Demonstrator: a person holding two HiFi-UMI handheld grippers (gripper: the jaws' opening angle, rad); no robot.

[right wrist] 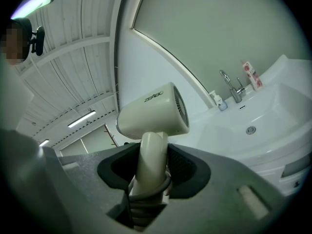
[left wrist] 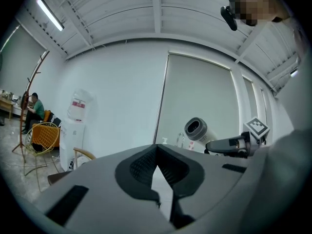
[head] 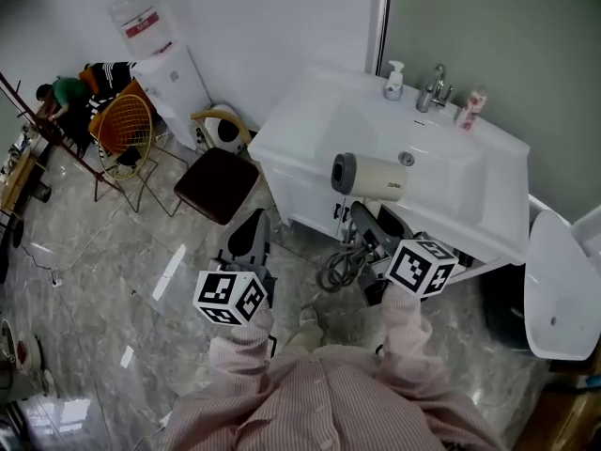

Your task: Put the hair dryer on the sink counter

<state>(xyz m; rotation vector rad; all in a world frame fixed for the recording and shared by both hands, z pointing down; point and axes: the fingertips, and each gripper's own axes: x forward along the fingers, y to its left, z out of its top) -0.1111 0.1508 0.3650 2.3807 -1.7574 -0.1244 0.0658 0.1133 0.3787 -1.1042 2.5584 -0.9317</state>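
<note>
1 cream plastic hair dryer (head: 374, 177): handle clamped in right gripper (right wrist: 153, 165), over the front of the white sink counter (head: 299, 120). Left gripper (left wrist: 157, 161): jaws together, empty, left of counter.

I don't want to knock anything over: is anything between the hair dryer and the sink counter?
Nothing visible. The hair dryer, clamped in the right hand-held gripper, is near the bare front of the sink counter; soap bottle, faucet and tube stand along the back edge.
</note>
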